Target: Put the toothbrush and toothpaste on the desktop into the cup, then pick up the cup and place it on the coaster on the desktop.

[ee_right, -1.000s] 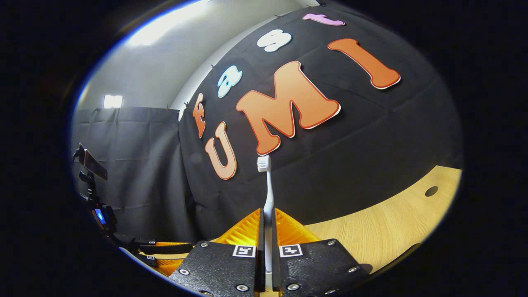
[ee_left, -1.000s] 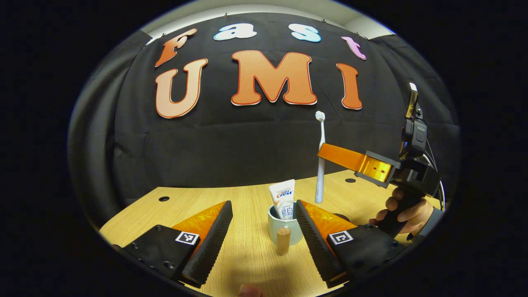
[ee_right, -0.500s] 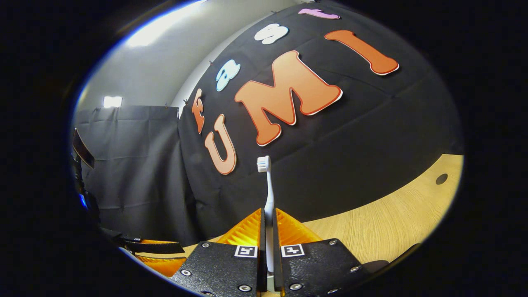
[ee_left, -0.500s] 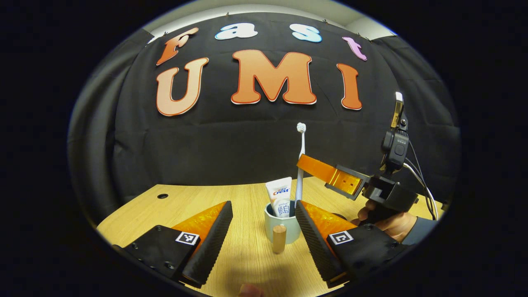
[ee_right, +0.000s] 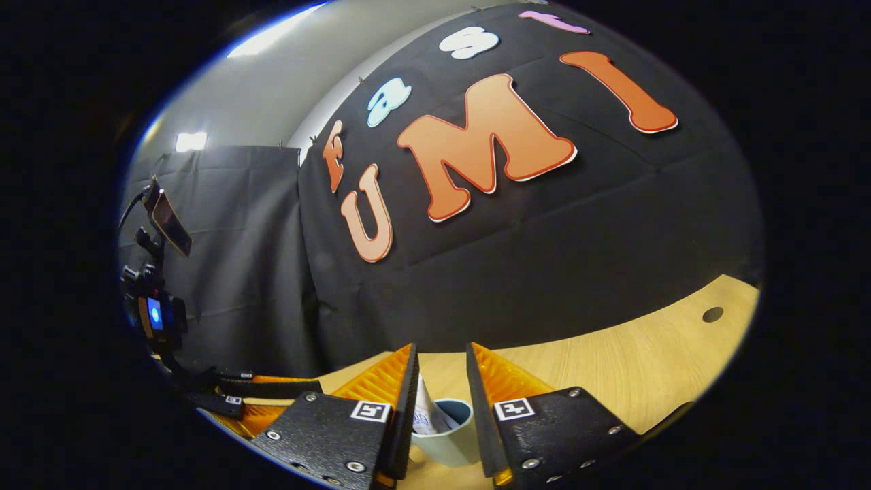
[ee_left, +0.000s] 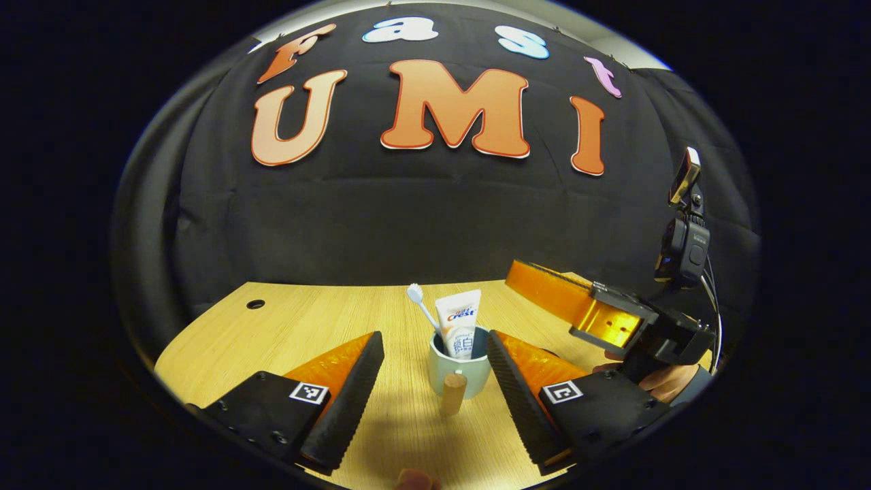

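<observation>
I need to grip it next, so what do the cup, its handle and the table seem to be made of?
The cup looks like glazed ceramic: pale blue-green, smooth, with a soft sheen, though coated plastic is possible. Its handle looks like bare wood: a tan, matte, rounded peg. The table looks like light wood or wood-grain laminate, with fine straight grain lines and a low shine.

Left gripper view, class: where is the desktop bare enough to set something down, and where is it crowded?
Bare wood runs left of the cup toward the grommet hole, and behind it up to the cloth. Crowded: the cup's right, where the right gripper hangs.
</observation>
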### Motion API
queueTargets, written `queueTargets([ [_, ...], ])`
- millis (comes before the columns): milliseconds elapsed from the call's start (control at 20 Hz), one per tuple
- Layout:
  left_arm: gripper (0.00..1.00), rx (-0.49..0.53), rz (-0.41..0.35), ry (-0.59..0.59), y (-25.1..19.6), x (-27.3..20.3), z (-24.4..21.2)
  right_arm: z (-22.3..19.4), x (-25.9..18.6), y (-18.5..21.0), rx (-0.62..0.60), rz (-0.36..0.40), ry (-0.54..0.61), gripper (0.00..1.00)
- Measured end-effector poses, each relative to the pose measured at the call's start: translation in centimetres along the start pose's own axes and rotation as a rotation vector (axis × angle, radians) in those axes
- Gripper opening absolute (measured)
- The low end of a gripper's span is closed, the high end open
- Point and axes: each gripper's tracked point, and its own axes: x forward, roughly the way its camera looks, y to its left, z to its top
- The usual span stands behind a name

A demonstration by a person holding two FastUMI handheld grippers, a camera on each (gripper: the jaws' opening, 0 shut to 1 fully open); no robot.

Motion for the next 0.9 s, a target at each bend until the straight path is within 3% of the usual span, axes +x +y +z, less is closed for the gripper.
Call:
queueTargets([
  [50,0.98,0.011,-0.003,0.001,0.0,0.0,0.6,-0.1,-0.6,-0.1,-0.013,-0.001,0.019,0.52],
  [150,0.98,0.037,-0.007,0.014,-0.3,0.0,1.3,-0.2,-1.8,-0.5,-0.039,-0.007,0.038,0.69],
  [350,0.98,0.042,-0.048,0.087,-1.7,-0.2,1.7,0.1,-4.4,-0.7,-0.100,-0.007,0.071,0.88],
  [500,0.99,0.039,-0.083,0.163,-2.7,0.1,1.5,0.2,-6.7,-1.4,-0.149,-0.024,0.088,0.96],
  [750,0.99,0.041,-0.128,0.328,-3.0,0.7,0.2,0.2,-10.4,-3.0,-0.122,-0.073,0.092,0.97],
  [900,0.99,0.081,-0.101,0.455,-2.0,1.2,-1.7,-0.6,-12.4,-3.6,-0.199,-0.123,0.134,0.97],
])
